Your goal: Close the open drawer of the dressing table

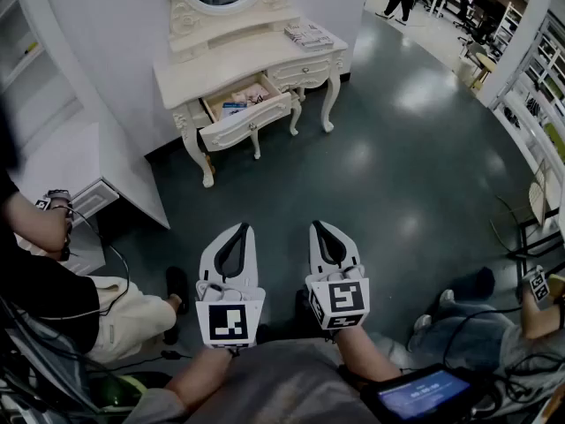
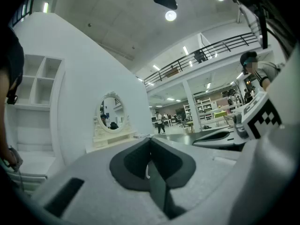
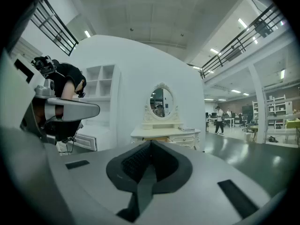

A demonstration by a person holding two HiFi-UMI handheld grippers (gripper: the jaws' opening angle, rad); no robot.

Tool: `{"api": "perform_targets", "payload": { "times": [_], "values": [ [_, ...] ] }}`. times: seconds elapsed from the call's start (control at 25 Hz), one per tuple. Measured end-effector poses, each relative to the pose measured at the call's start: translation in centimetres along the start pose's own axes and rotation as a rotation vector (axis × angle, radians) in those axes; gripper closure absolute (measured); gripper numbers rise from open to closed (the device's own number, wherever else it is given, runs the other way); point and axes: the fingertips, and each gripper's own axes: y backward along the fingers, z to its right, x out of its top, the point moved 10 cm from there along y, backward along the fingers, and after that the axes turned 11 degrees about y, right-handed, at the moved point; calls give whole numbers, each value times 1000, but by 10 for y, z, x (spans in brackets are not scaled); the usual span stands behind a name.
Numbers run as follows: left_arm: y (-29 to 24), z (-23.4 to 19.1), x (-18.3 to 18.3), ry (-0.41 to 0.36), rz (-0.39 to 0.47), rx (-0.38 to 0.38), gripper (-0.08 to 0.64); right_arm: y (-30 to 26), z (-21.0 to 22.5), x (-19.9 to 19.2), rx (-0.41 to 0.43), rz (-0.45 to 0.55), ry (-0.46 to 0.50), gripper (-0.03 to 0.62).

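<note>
A cream dressing table [image 1: 250,58] with an oval mirror stands against the white wall at the far side of the room. Its left drawer [image 1: 248,116] is pulled out, with small items inside. The table also shows far off in the right gripper view [image 3: 165,133] and the left gripper view [image 2: 110,140]. My left gripper [image 1: 240,230] and right gripper [image 1: 320,226] are held side by side close to my body, well short of the table, both shut and holding nothing.
Dark shiny floor [image 1: 388,166] lies between me and the table. A person [image 1: 53,281] crouches at the left beside a white low cabinet [image 1: 97,175]. Another person's legs [image 1: 468,325] are at the right. A tablet [image 1: 419,396] sits below my right arm.
</note>
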Motion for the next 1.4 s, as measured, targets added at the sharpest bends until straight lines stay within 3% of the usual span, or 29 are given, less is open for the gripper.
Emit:
{"api": "perform_targets", "payload": {
  "times": [0.6, 1.4],
  "values": [
    [-55, -5, -1, -4, -22, -2, 545, -45, 31, -4, 6, 19, -54, 577],
    [-142, 32, 34, -21, 7, 121, 545, -119, 126, 3, 145, 13, -24, 577]
  ]
}}
